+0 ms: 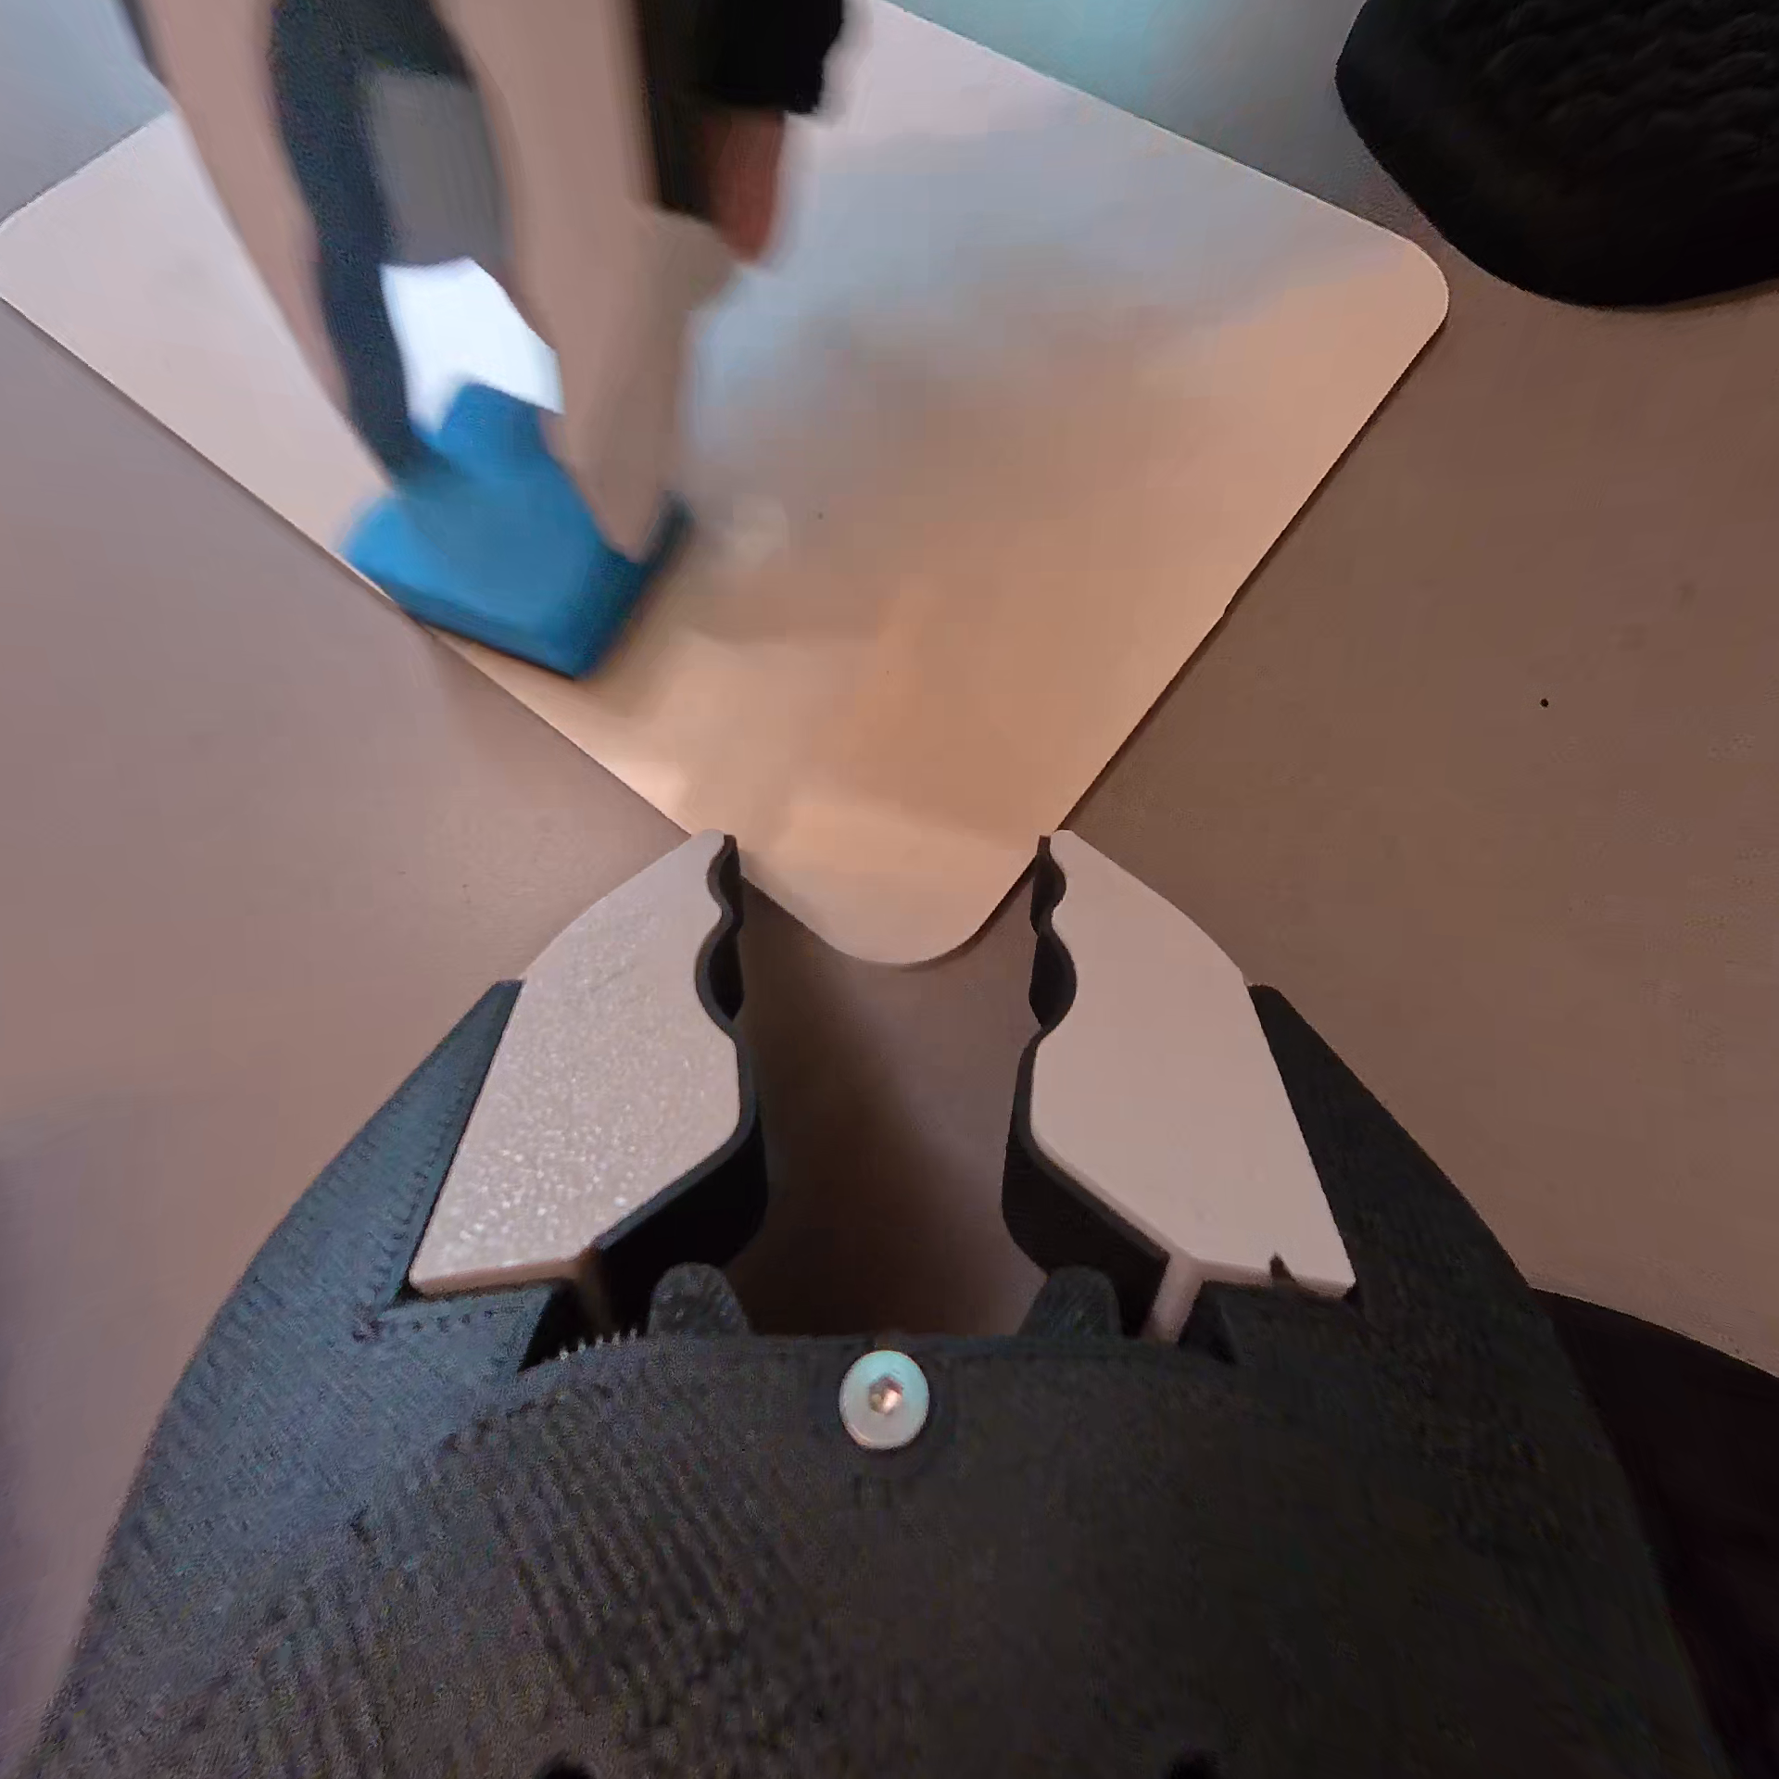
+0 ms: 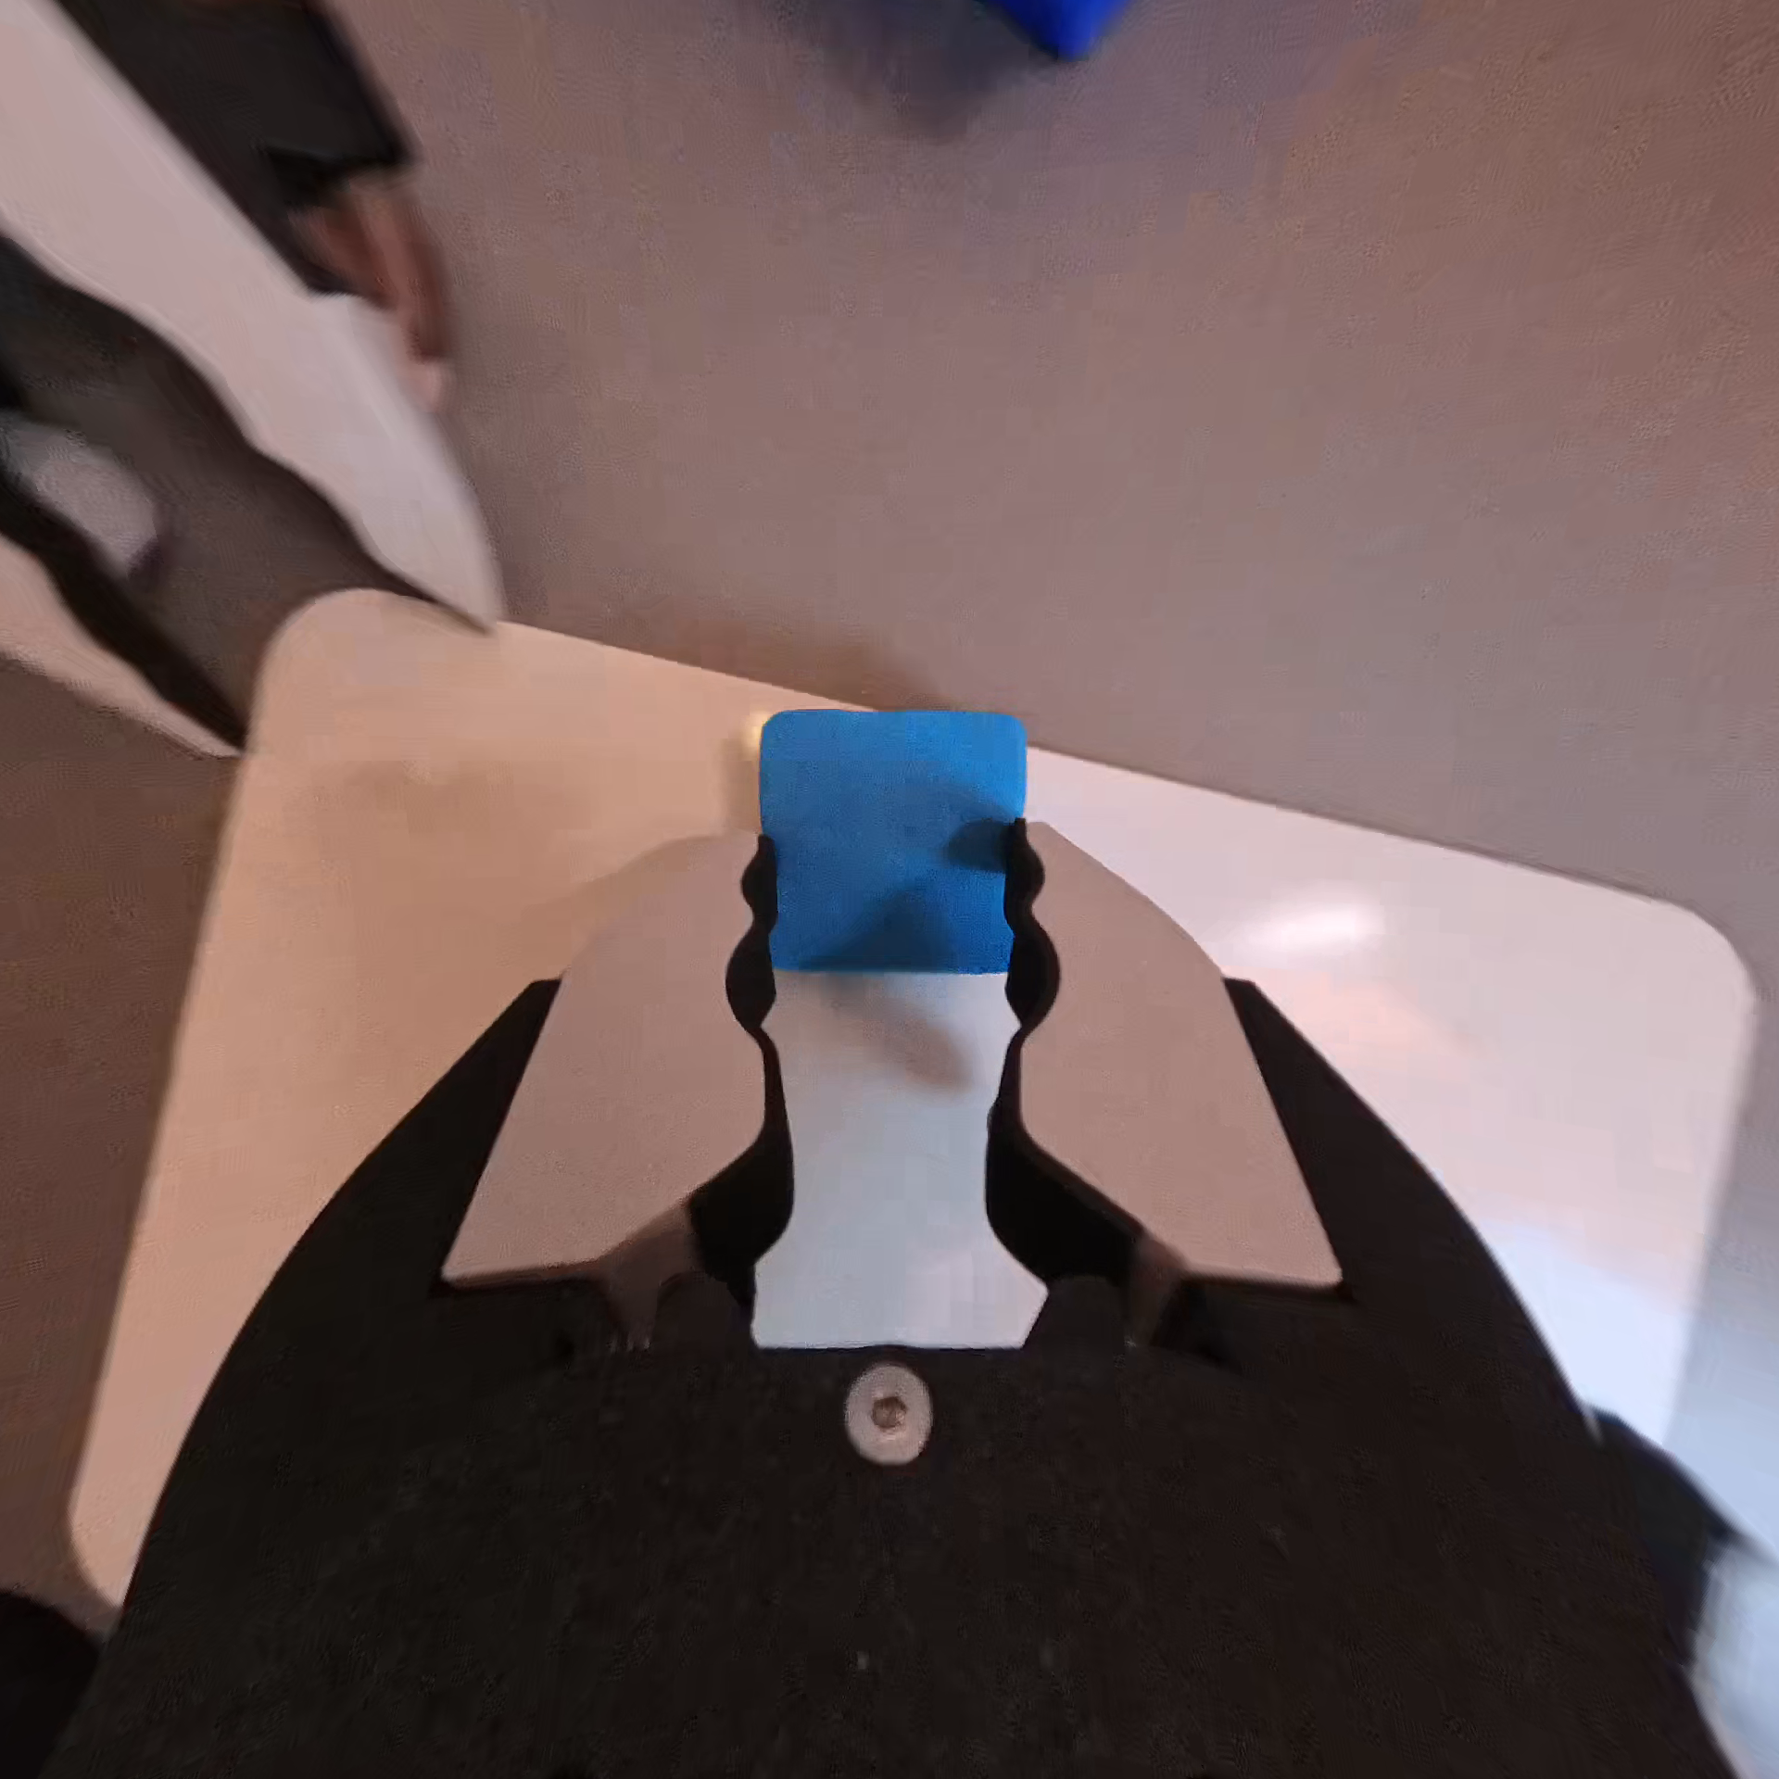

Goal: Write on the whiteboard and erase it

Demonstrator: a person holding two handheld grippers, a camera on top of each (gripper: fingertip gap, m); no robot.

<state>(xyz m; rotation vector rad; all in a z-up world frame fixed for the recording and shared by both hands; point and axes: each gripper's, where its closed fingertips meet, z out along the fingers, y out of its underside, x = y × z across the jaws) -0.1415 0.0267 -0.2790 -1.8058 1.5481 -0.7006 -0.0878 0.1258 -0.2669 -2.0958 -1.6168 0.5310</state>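
I see the brown table (image 1: 241,866) filling both views, and on it the whiteboard (image 1: 963,578), a pale sheet with rounded corners lying flat; I place everything else from that board. Beyond the board's far right corner in the left wrist view sits a dark, blurred object (image 1: 1579,144) on the table, too unclear for me to name. My left gripper (image 1: 886,857) hangs over the board's near corner with its fingers spread and nothing between them; that rounded corner shows in the gap. My right gripper (image 2: 890,847) is over the board, fingers pinching the blue eraser (image 2: 890,837), whose white upper part runs back between the fingers. In the left wrist view the eraser's blue pad (image 1: 501,568) meets the board at its left edge, smeared by motion blur. A small blue thing (image 2: 1059,24) lies on the table beyond the board's far edge.
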